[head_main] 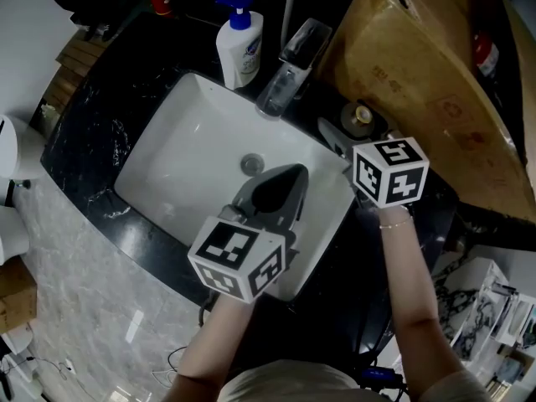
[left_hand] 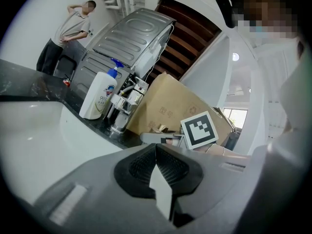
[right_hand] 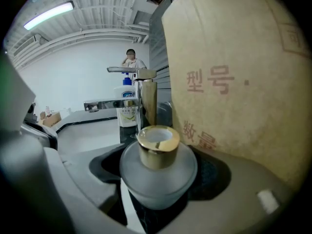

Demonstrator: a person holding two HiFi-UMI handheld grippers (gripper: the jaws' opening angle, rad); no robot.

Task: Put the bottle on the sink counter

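- The bottle (right_hand: 158,172), small, of frosted glass with a gold cap, is upright between the two fingers (right_hand: 73,179) of the right gripper (head_main: 356,132)
- These fingers are spread wide, one to each side of the bottle's round body; a dark pad shows on either side of it, and neither pad visibly presses on the glass
- In the right gripper view the bottle sits well back between the fingers, its cap towards the camera's centre, with black marbled surface showing under its base
- From the head view, the bottle appears to stand on the black tabletop (head_main: 100,141), just beside the right rear corner of the white basin (head_main: 193,141), between the faucet (head_main: 289,65) and the cardboard box (head_main: 419,82)
- The left gripper (head_main: 283,181) hangs over the basin, well apart from the bottle; its fingers (left_hand: 97,189) are pressed together with nothing between them
- A white pump bottle (head_main: 240,44) with a blue head stands on the tabletop behind the basin, just left of the faucet
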